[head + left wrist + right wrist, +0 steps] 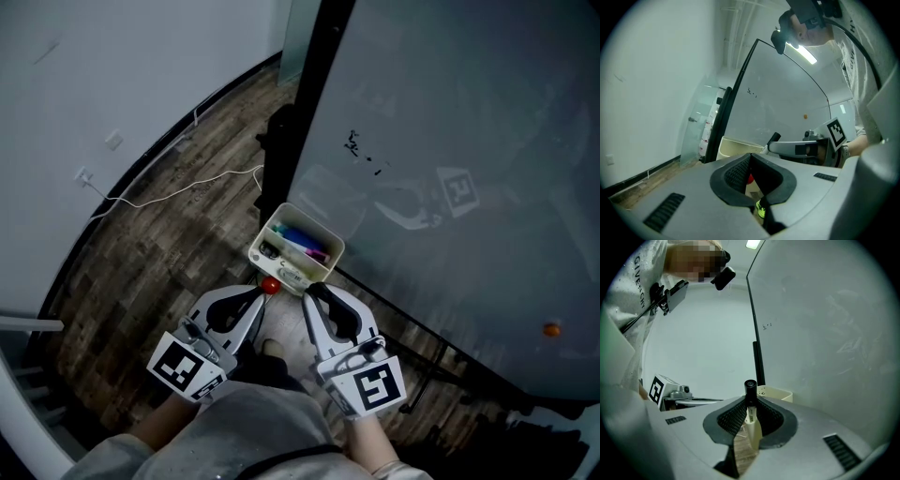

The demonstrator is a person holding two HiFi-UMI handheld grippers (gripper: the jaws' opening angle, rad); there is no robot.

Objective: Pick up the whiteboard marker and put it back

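**Two tools loaded, marker not yet returned**

No counter shows in any view, so places are given against the tray and the board.

1. Your right tool (750, 412) is clamped on the whiteboard marker (751, 420). The marker stands upright, its black cap clear above the pads and its white barrel running down between them. From the head view the right tool (313, 298) sits just below the near wall of the cream tray (309, 218), which hangs on the lower edge of the whiteboard (450, 141).
2. Your left tool (749, 172) is closed on a small red piece (750, 178). I cannot tell whether it is a cap or a marker end. The left tool (264, 296) lies just beside the right one, and the red piece (270, 286) sits at its tip.
3. The tray already holds several coloured markers (305, 242).

Risks, as I judge them:
- The two tools are close together. A sideways correction could knock one against the other and shift the marker in its grip.
- The tray is partly full. A marker released upright may catch on the contents, tip over the rim and drop to the wood floor (159, 253).
- Pressing down on the rim could dislodge the tray from the board.
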